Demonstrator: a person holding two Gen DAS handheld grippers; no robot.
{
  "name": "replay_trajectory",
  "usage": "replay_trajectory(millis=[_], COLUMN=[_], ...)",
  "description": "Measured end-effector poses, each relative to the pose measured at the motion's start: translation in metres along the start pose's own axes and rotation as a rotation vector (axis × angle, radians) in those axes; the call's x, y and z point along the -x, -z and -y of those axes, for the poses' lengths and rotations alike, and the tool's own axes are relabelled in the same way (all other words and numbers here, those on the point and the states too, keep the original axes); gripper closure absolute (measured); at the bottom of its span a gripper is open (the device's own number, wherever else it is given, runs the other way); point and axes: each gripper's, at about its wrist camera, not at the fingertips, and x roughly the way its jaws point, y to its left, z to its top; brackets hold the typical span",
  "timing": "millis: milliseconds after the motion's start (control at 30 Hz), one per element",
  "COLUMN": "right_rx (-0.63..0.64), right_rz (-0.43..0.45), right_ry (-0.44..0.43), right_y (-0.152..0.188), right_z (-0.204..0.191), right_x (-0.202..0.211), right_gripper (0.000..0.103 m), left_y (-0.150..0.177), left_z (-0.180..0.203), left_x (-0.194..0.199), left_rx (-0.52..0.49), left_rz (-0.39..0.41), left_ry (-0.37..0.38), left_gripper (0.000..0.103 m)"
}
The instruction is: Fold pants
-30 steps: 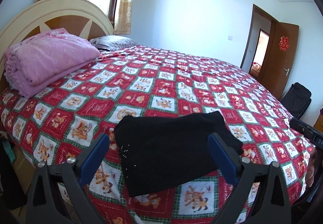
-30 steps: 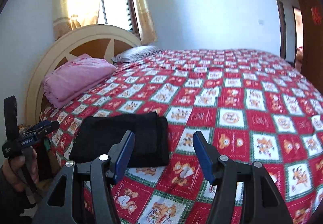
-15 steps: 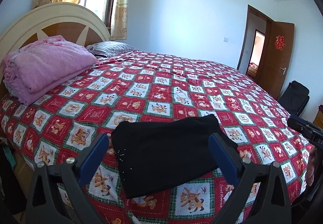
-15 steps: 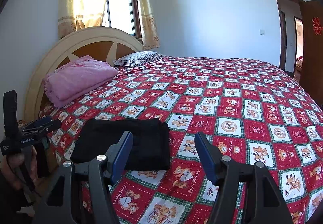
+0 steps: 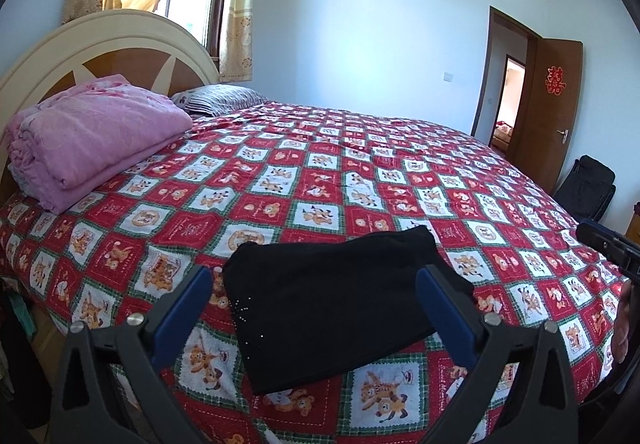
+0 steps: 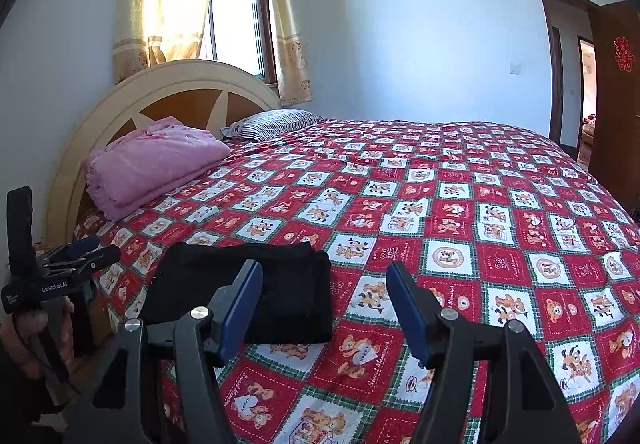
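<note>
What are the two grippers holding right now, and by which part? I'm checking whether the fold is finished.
Nothing. The left gripper and right gripper are both open and empty; the folded black pants lie free on the bedspread.

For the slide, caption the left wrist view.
Folded black pants lie on the red patchwork bedspread, framed by the open left gripper.

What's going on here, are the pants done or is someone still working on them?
A person holds a gripper in each hand at the edge of the bed. The black pants lie as a compact folded rectangle on the red patterned bedspread near that edge. The left gripper and the right gripper are both open, hold nothing and sit above the fabric without touching it. The fold looks finished. A folded pink blanket lies by the headboard.
</note>
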Motion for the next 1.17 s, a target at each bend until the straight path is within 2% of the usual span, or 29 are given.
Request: replay_trajectory(millis=[367, 733, 867, 1167], right_rx=[0.032, 0.051, 0.059, 0.057], right_rz=[0.001, -0.008, -0.012, -0.020], right_ry=[0.002, 0.003, 0.003, 0.006], right_y=[0.002, 0.005, 0.006, 0.008], right_z=[-0.006, -0.010, -0.011, -0.012], right_x=[0.000, -0.003, -0.004, -0.007], right_gripper=[0.037, 0.037, 0.037, 0.037], left_y=[-0.001, 0.001, 0.003, 0.005], left_z=[-0.001, 0.000, -0.001, 0.000], left_x=[0.004, -0.003, -0.003, -0.004], left_rx=[0.002, -0.008, -0.015, -0.043], left_rz=[0.014, -0.017, 0.001, 0.020], left_ry=[-0.014, -0.029, -0.053, -0.046], left_gripper=[0.000, 0.000, 0.000, 0.000])
